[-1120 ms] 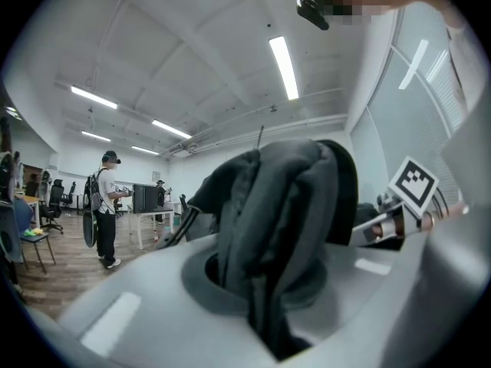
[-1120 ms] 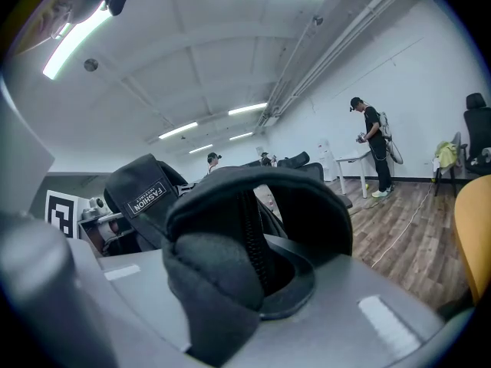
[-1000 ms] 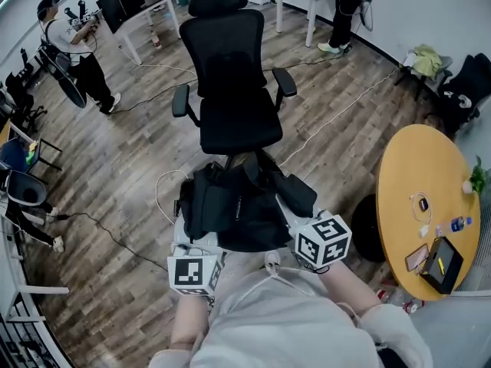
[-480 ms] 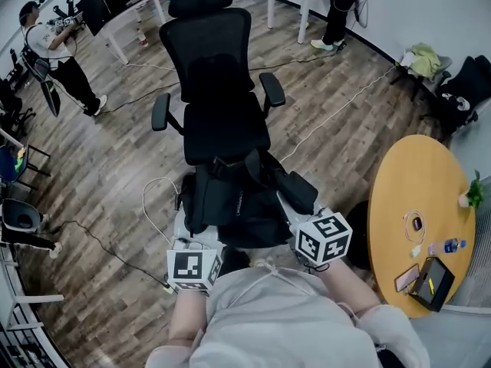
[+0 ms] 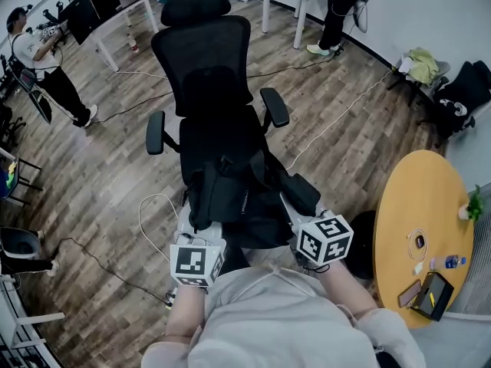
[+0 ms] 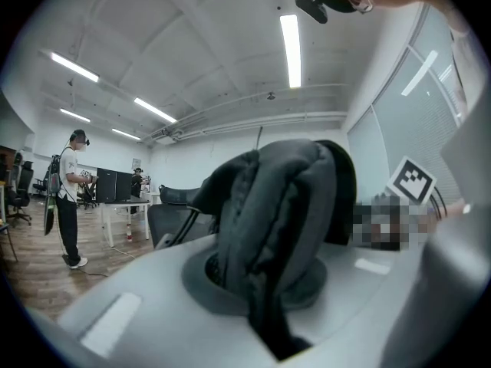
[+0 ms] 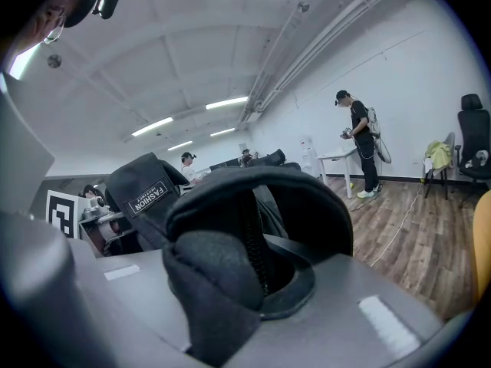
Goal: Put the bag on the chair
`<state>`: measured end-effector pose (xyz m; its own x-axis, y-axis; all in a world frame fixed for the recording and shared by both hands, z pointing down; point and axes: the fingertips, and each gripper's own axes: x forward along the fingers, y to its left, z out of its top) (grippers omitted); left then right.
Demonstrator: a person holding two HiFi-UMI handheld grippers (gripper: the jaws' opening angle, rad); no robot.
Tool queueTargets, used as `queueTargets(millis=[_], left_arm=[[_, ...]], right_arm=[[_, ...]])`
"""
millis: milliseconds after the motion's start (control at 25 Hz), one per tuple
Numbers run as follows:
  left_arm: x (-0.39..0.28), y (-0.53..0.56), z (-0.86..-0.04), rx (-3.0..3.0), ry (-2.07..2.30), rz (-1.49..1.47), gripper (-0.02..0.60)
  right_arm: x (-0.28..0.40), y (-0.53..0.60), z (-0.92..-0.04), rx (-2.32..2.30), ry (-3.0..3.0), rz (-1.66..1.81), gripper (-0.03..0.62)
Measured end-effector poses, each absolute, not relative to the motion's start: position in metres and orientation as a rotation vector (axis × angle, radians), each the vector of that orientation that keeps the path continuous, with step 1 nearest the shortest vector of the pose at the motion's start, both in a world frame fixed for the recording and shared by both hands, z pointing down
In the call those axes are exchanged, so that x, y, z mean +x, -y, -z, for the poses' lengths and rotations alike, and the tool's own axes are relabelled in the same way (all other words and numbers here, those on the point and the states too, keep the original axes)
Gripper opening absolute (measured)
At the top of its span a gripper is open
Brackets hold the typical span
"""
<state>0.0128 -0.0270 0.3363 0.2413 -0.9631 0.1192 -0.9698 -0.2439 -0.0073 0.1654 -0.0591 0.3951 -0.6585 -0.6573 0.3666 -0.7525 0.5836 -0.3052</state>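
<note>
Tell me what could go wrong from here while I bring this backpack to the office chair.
1. The left tongs and right tongs pinch only folds of the backpack's fabric; it might slip out.
2. A white cable loops on the floor beside your feet; you could trip.
3. The office chair's armrests flank the seat; a strap might catch.

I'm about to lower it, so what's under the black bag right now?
The bag hangs over the front of the chair seat, with wood floor showing around it. The seat's front edge and the chair's base are covered, so contact can't be told.
</note>
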Motion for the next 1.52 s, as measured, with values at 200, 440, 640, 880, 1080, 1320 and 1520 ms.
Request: queueTargets(millis=[200, 440, 640, 880, 1080, 1320, 1520], left_arm=[[-0.043, 0.108, -0.335, 2.437, 1.837, -0.142, 0.026], [-0.108, 0.204, -0.334, 2.447, 1.797, -0.13, 0.025], [-0.155, 0.272, -0.339, 2.444, 1.78, -0.146, 0.025], [-0.204, 0.339, -0.35, 2.421, 1.751, -0.178, 0.025], [-0.215, 0.383, -0.371, 2.371, 1.756, -0.206, 0.025], [-0.229, 0.44, -0.408, 2.28, 1.794, -0.215, 0.025], [-0.239, 0.481, -0.444, 2.171, 1.839, -0.231, 0.025]], right_arm=[[0.112, 0.136, -0.391, 1.229, 2.564, -0.663, 0.038], [0.049, 0.229, -0.389, 1.27, 2.543, -0.668, 0.038], [0.001, 0.297, -0.392, 1.261, 2.542, -0.683, 0.038], [-0.047, 0.365, -0.402, 1.253, 2.516, -0.711, 0.038], [-0.058, 0.409, -0.421, 1.219, 2.484, -0.736, 0.038], [-0.072, 0.471, -0.454, 1.136, 2.467, -0.756, 0.038], [-0.079, 0.522, -0.484, 1.041, 2.461, -0.768, 0.038]])
